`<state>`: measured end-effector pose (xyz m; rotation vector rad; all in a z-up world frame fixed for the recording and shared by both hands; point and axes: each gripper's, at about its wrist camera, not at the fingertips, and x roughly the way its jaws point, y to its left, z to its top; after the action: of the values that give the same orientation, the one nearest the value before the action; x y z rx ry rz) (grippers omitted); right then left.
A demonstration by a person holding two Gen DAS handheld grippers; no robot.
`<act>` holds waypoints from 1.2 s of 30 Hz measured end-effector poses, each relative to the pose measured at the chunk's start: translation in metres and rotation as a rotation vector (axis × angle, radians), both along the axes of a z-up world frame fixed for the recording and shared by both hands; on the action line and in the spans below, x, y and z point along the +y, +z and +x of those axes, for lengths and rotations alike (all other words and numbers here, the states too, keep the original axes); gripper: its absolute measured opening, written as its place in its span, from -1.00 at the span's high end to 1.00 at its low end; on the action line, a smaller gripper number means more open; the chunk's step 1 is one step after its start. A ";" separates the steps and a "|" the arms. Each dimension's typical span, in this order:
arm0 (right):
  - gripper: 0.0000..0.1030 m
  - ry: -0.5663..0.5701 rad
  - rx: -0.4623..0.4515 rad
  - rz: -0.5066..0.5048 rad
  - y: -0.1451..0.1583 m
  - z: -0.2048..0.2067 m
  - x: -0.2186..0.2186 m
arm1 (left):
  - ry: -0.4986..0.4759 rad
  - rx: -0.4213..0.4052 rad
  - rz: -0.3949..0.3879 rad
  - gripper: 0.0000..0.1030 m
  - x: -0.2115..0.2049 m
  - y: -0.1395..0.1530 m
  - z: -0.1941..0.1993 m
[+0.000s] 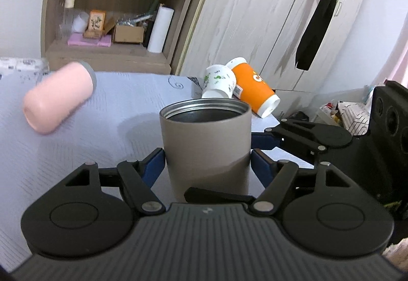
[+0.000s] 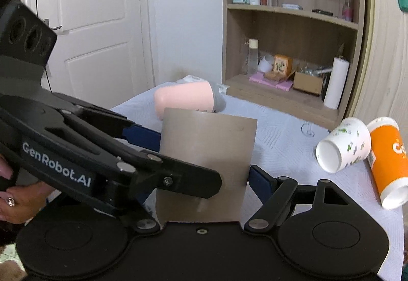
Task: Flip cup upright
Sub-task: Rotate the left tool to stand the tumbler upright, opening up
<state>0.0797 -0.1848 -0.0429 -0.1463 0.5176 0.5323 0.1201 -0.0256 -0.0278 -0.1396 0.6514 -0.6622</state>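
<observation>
Your left claw (image 1: 207, 162) clamps the taupe steel tumbler (image 1: 206, 143), upright on the worktop (image 1: 76, 153); your right claw (image 2: 204, 166) seems open around it. Rigid, smooth, weighty: grip mid-body.

A: Left wrist view: set low behind the left gripper (image 1: 206, 158), facing forward across the table (image 1: 114, 112) toward shelves (image 1: 114, 13) at 11 o'clock and wardrobe doors (image 1: 255, 13) at 1 o'clock. Very near the grey cup (image 1: 205, 138), dead centre.

B: Right wrist view: also low, behind the right gripper (image 2: 204, 174), aimed at a white door (image 2: 89, 26) at 10 o'clock, shelves (image 2: 293, 38) at 1 o'clock. Grey cup (image 2: 206, 153) again close at centre.

A: Shared: grey cup, pink cup (image 1: 58, 97) (image 2: 183, 100), white paper cup (image 1: 219, 82) (image 2: 341, 145), orange cup (image 1: 252, 87) (image 2: 387, 161), shelves.

B: Crossing lines of sight, each gripper caught in the other's view.
</observation>
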 end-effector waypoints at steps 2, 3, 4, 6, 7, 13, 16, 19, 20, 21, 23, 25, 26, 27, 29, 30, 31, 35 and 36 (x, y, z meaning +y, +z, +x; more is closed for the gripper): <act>-0.60 0.003 -0.031 -0.016 -0.002 0.003 0.003 | 0.006 -0.011 0.007 -0.41 0.001 0.001 0.003; -0.60 0.001 -0.043 -0.023 -0.002 0.004 0.004 | 0.008 -0.018 0.010 -0.41 0.001 0.001 0.006; -0.60 -0.002 -0.055 -0.030 -0.002 0.005 0.005 | 0.011 -0.024 0.010 -0.41 0.001 0.001 0.007; -0.60 -0.008 -0.092 -0.052 -0.004 0.008 0.008 | 0.014 -0.045 0.015 -0.41 0.001 0.002 0.011; -0.60 -0.010 -0.113 -0.066 -0.005 0.009 0.010 | 0.015 -0.055 0.017 -0.41 -0.001 0.002 0.012; -0.60 -0.001 -0.223 -0.112 -0.014 0.018 0.012 | 0.016 -0.079 0.014 -0.41 -0.001 -0.001 0.028; -0.60 -0.008 -0.243 -0.142 -0.019 0.025 0.017 | 0.026 -0.097 0.049 -0.41 -0.006 -0.004 0.033; -0.60 -0.027 -0.251 -0.160 -0.023 0.034 0.021 | 0.039 -0.128 0.089 -0.41 -0.013 -0.007 0.036; -0.60 -0.036 -0.247 -0.160 -0.024 0.037 0.022 | 0.041 -0.132 0.090 -0.40 -0.014 -0.008 0.038; -0.60 -0.043 -0.248 -0.153 -0.024 0.040 0.021 | 0.047 -0.128 0.084 -0.41 -0.014 -0.008 0.041; -0.60 -0.051 -0.252 -0.130 -0.024 0.045 0.020 | 0.061 -0.114 0.072 -0.41 -0.014 -0.007 0.047; -0.60 -0.070 -0.239 -0.106 -0.024 0.051 0.019 | 0.072 -0.100 0.060 -0.41 -0.016 -0.007 0.052; -0.60 -0.077 -0.240 -0.100 -0.025 0.053 0.018 | 0.075 -0.094 0.054 -0.41 -0.017 -0.007 0.055; -0.60 -0.080 -0.241 -0.091 -0.026 0.054 0.016 | 0.078 -0.091 0.052 -0.41 -0.018 -0.008 0.057; -0.60 -0.084 -0.239 -0.050 -0.028 0.057 0.010 | 0.077 -0.099 0.055 -0.41 -0.022 -0.008 0.058; -0.60 -0.085 -0.230 -0.031 -0.028 0.057 0.006 | 0.074 -0.104 0.055 -0.40 -0.023 -0.007 0.058; -0.60 -0.085 -0.221 -0.018 -0.028 0.058 0.004 | 0.069 -0.108 0.053 -0.40 -0.024 -0.007 0.056; -0.60 -0.083 -0.193 0.011 -0.029 0.058 -0.003 | 0.048 -0.107 0.047 -0.40 -0.026 -0.006 0.052; -0.60 -0.085 -0.189 0.014 -0.030 0.057 -0.003 | 0.047 -0.113 0.057 -0.41 -0.028 -0.006 0.050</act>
<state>0.1369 -0.1883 -0.0726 -0.1591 0.3339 0.4339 0.1702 -0.0536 -0.0340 -0.0639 0.5558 -0.6014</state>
